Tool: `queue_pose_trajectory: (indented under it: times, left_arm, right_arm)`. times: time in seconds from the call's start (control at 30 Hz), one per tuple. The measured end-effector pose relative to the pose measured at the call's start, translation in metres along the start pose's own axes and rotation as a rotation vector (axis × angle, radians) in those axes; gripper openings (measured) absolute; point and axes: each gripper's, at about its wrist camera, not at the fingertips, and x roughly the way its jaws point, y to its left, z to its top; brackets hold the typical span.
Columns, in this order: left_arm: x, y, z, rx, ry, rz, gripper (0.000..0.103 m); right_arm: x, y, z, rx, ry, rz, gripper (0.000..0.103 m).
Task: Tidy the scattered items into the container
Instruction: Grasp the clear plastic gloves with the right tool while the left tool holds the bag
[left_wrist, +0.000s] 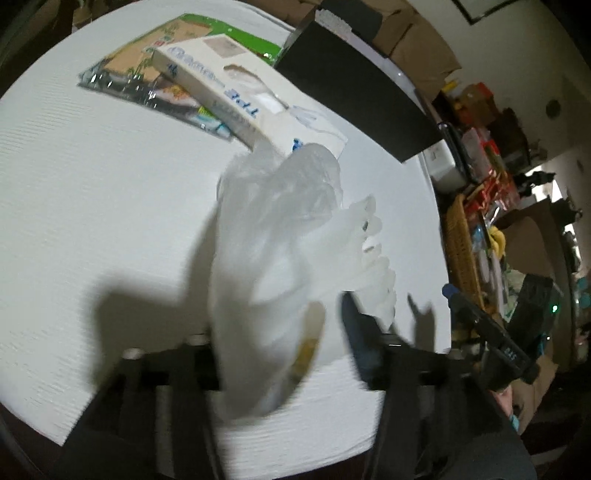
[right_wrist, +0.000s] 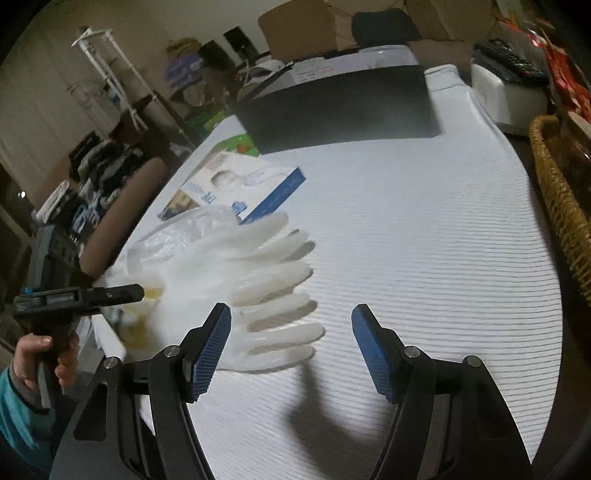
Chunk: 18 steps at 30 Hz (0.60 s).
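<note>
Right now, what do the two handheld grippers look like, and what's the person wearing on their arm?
The right gripper has black angular fingers with silver pivot pins and ribbed blue pads. The left gripper is a black handheld unit with a pistol-style handle, its blue pad blurred in its own view. The hand on that handle comes out of a teal sleeve. No cables are visible.

One glove box (right_wrist: 240, 192), one black container (right_wrist: 340, 107), one plastic bag (left_wrist: 266, 206), one wicker basket (right_wrist: 561, 195).
</note>
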Motion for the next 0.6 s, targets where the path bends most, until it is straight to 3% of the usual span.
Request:
queue_pose_trajectory:
  times: [0.23, 0.4, 0.43, 0.53, 0.6]
  left_arm:
    - [0.006, -0.006, -0.017, 0.095, 0.001, 0.005, 0.066]
    - [0.020, -0.029, -0.030, 0.287, -0.005, 0.125, 0.068]
    - [0.024, -0.033, -0.032, 0.325, -0.009, 0.156, 0.064]
    - [0.032, -0.036, -0.032, 0.356, 0.009, 0.183, 0.014]
    - [0.029, -0.032, -0.029, 0.307, 0.019, 0.144, 0.011]
  right_arm:
    - [0.009, 0.023, -0.020, -0.038, 0.068, 0.022, 0.072]
    - [0.013, 0.024, -0.029, -0.031, 0.090, 0.014, 0.072]
    - [0.013, 0.023, -0.030, -0.025, 0.092, 0.014, 0.072]
    - [0.012, 0.023, -0.032, -0.013, 0.092, 0.017, 0.072]
    - [0.010, 0.024, -0.032, -0.005, 0.091, 0.023, 0.071]
